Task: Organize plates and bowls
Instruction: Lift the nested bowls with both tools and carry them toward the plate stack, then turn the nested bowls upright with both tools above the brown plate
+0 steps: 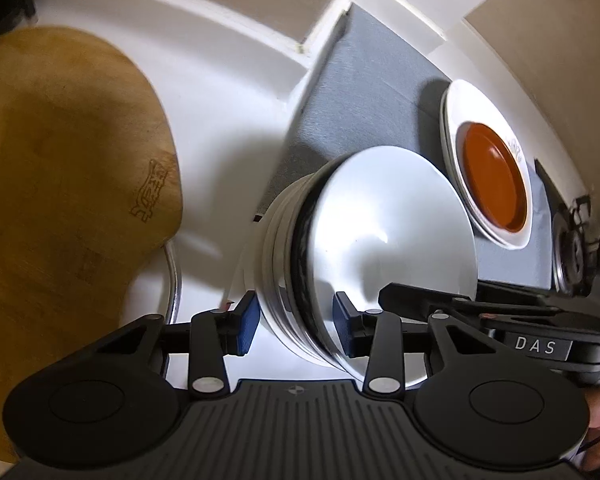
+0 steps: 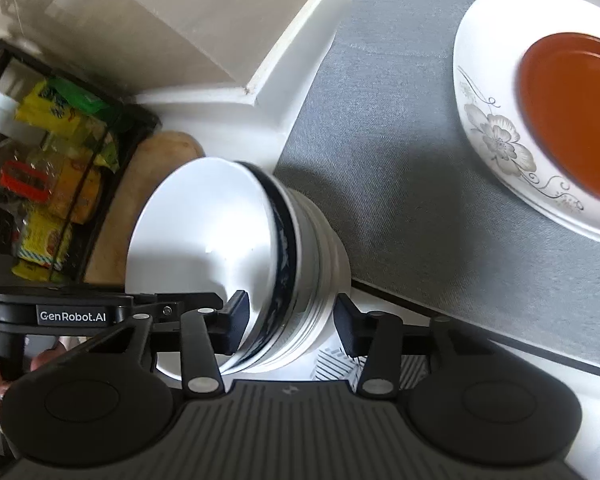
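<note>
A stack of several nested white bowls point(image 1: 380, 240), one with a dark blue rim, is held from both sides. My left gripper point(image 1: 296, 324) straddles the stack's rims, its blue pads against them. My right gripper point(image 2: 292, 326) straddles the opposite side of the same stack point(image 2: 236, 256), its dark fingers at the rims. The right gripper's body also shows in the left wrist view point(image 1: 500, 320). A stack of white flowered plates point(image 2: 496, 140) with a small orange plate point(image 2: 576, 116) on top rests on a grey mat point(image 2: 400, 160); it also shows in the left wrist view point(image 1: 488, 168).
A wooden cutting board point(image 1: 60, 180) leans at the left. A white raised ledge point(image 1: 236, 56) borders the counter. A black wire rack point(image 2: 52, 184) with yellow and green packets stands at the far left. A metal ring point(image 1: 174, 280) lies on the counter.
</note>
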A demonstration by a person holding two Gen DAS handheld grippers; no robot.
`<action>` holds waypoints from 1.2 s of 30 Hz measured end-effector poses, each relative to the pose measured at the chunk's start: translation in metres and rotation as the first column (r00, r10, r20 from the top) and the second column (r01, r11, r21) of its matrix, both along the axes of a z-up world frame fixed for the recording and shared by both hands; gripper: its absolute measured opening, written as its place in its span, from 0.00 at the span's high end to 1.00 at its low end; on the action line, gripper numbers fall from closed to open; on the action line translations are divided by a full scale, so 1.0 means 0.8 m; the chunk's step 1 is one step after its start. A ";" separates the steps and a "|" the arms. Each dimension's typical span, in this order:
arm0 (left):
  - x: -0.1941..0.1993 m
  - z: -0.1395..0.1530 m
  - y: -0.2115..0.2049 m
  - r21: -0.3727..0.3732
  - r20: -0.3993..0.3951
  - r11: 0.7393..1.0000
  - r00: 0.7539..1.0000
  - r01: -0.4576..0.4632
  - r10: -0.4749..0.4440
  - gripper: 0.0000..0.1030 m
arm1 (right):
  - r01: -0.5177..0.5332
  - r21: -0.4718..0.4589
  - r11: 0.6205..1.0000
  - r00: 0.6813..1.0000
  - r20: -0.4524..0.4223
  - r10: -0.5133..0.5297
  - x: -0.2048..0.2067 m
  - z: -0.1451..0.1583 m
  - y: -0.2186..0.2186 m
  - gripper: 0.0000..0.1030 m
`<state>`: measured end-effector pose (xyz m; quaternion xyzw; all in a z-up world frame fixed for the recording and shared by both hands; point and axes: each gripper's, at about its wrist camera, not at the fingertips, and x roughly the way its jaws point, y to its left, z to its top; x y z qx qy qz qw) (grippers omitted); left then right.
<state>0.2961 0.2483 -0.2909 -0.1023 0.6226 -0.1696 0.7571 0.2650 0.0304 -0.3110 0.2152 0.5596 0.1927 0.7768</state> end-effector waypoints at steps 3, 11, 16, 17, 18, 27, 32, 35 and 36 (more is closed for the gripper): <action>-0.003 0.002 -0.002 -0.001 -0.021 1.000 1.000 0.002 -0.002 0.59 | -0.001 -0.016 1.000 1.000 -0.016 0.000 -0.004 0.005 0.001 0.51; 0.003 -0.009 -0.030 -0.049 -0.060 0.997 0.997 0.054 -0.057 0.57 | 0.014 -0.030 0.999 1.000 -0.020 -0.015 -0.014 0.010 -0.027 0.48; 0.004 -0.015 -0.040 -0.033 -0.024 0.995 0.996 0.089 -0.090 0.46 | 0.032 0.009 0.999 0.999 -0.010 -0.032 -0.015 -0.002 -0.037 0.16; 0.005 -0.017 -0.040 -0.036 -0.024 0.995 0.996 0.088 -0.089 0.45 | 0.040 -0.003 0.999 0.999 -0.010 -0.040 -0.015 -0.005 -0.036 0.08; 0.005 -0.019 -0.041 -0.040 -0.024 0.995 0.996 0.089 -0.090 0.43 | 0.041 -0.006 0.999 0.999 -0.010 -0.041 -0.015 -0.008 -0.037 0.08; 0.005 -0.005 -0.045 0.003 -0.026 0.996 0.996 0.090 -0.090 0.55 | 0.065 -0.020 0.998 0.997 0.032 -0.064 -0.019 -0.009 -0.034 0.51; 0.006 0.000 -0.053 0.029 -0.045 0.996 0.996 0.081 -0.080 0.56 | 0.074 -0.072 0.995 0.996 0.047 -0.071 -0.022 0.006 -0.029 0.59; 0.005 0.005 -0.060 0.041 -0.041 0.995 0.996 0.087 -0.085 0.56 | 0.105 -0.066 0.992 0.994 0.042 -0.103 -0.027 0.009 -0.037 0.59; 0.005 0.006 -0.062 0.043 -0.042 0.995 0.996 0.086 -0.084 0.56 | 0.112 -0.072 0.991 0.993 0.048 -0.109 -0.028 0.011 -0.038 0.59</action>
